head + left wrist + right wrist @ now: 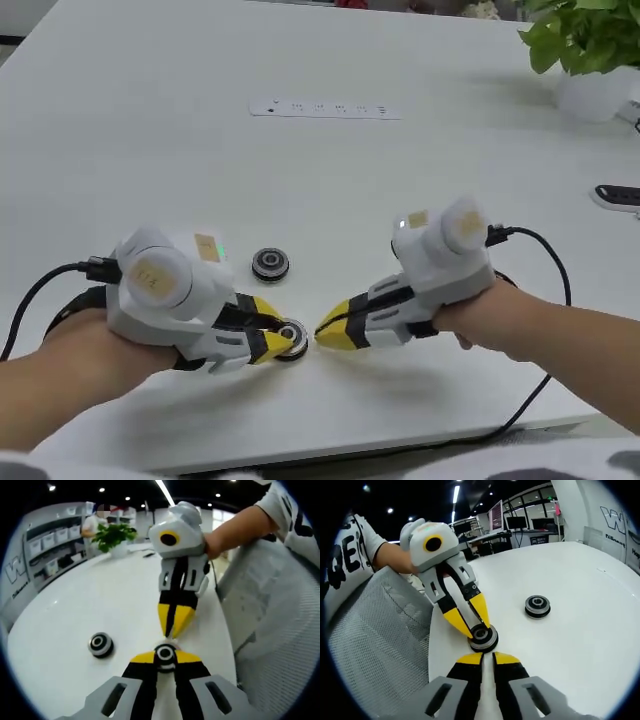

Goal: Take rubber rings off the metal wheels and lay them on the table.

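Note:
A metal wheel with a black rubber ring (294, 338) (165, 653) (483, 638) lies near the table's front edge. My left gripper (285, 338) (166, 657) (477, 625) is shut on it, one yellow tip on each side. My right gripper (322, 332) (171, 632) (488, 658) comes in from the right with its jaws shut. Its tips meet the wheel's rim; whether they pinch the ring is not visible. A second ringed wheel (270, 263) (100, 644) (538, 606) lies flat a little farther back, untouched.
A white power strip (325, 109) is set into the white table (420, 170) farther back. A potted plant (590, 50) stands at the far right corner, with a black device (618, 196) by the right edge. Cables trail from both grippers.

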{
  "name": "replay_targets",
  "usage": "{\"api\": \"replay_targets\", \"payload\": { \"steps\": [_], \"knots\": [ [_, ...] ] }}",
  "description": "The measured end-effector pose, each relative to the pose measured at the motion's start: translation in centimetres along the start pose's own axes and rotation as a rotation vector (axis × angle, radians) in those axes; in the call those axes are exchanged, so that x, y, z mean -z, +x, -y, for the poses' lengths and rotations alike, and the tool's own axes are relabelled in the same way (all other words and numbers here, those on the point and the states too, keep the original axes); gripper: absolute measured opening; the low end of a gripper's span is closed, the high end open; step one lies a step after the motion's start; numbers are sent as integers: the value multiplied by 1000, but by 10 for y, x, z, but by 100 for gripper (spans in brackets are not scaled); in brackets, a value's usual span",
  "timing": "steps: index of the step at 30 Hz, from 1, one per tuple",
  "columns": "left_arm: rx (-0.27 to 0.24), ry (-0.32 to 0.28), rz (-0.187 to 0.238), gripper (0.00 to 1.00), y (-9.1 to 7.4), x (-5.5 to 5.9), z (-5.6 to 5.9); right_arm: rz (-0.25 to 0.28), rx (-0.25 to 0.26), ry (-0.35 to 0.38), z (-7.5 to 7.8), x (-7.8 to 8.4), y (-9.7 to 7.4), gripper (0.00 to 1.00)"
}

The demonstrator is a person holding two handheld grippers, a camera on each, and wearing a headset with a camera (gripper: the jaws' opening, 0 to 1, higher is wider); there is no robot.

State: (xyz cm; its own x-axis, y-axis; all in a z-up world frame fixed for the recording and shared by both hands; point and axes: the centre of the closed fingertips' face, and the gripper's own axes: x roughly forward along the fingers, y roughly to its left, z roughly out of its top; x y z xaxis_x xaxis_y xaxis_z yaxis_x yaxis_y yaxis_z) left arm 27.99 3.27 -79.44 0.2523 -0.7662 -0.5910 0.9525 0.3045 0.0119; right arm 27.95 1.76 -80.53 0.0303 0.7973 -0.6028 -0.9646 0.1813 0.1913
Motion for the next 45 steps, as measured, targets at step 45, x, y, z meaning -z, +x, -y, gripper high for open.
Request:
{"api": "replay_targets", "payload": {
  "steps": [45],
  "knots": [
    [-6,-2,6,12,0,0,0,-21,34,-137,-8,-8,15,18]
  ]
}}
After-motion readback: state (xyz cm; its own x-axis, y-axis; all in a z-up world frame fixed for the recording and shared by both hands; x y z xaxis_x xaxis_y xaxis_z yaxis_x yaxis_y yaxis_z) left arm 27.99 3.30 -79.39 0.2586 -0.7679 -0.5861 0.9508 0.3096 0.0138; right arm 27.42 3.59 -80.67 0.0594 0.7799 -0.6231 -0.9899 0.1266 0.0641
